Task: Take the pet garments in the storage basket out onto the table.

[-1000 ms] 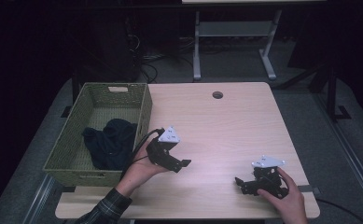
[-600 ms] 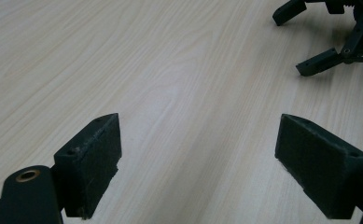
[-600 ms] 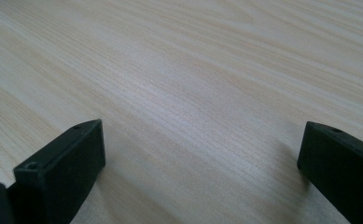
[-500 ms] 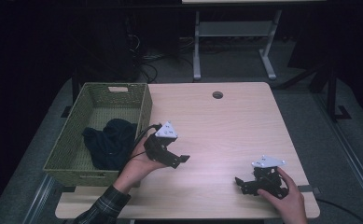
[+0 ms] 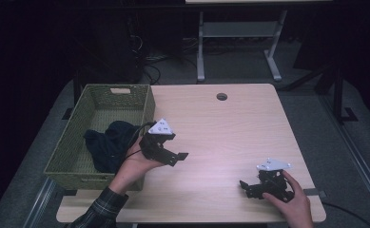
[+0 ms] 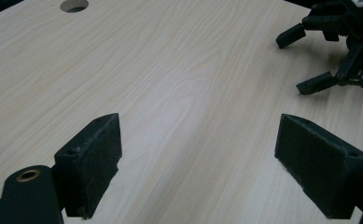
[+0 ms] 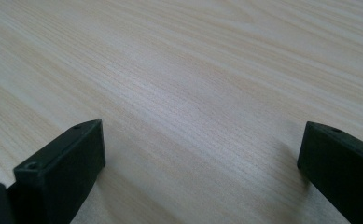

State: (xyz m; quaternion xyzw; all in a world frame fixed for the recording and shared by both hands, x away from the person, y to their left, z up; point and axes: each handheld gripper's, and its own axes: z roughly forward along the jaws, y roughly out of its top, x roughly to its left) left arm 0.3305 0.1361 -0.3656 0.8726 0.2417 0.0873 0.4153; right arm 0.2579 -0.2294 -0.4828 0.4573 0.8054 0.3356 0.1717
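A dark cloth [image 5: 107,145], perhaps a garment, lies crumpled in the green basket [image 5: 99,97]. Just beside it, the left gripper [image 5: 175,156] gapes wide; the right gripper [image 5: 245,187] also spreads wide, both empty.

Dark navy cloth [image 5: 109,145], crumpled in a loose heap, lies inside the green woven basket [image 5: 121,97] at the table's left edge. It fills the basket's near half, bunched against the right wall, one fold riding up toward the rim. Soft, matte fabric, no print visible
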